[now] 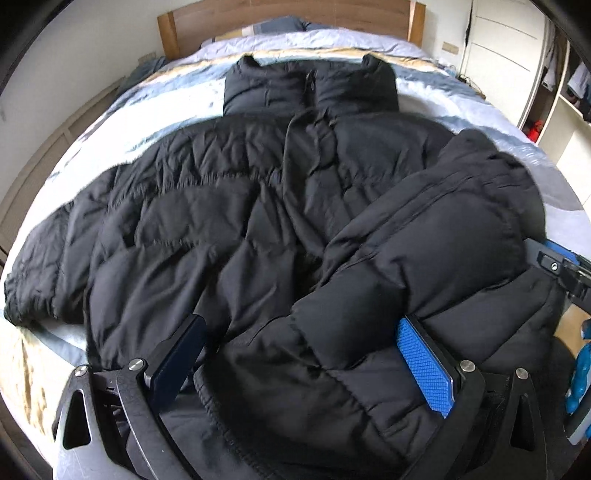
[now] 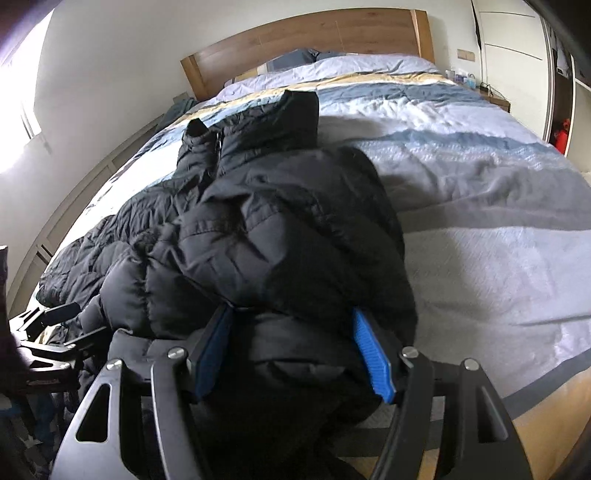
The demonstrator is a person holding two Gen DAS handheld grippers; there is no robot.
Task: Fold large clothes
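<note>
I've got both tongs, left gripper (image 1: 306, 354) and right gripper (image 2: 295, 354), clamped on the jacket (image 1: 236, 206); slick puffy fabric may slip free mid-fold.

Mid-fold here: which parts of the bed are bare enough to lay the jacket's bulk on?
The widest bare patch of bedspread lies to the right of the black puffer jacket, reaching the bed's right edge. A narrower band runs between its collar and the headboard. The left side is crowded: a spread sleeve covers it.
</note>
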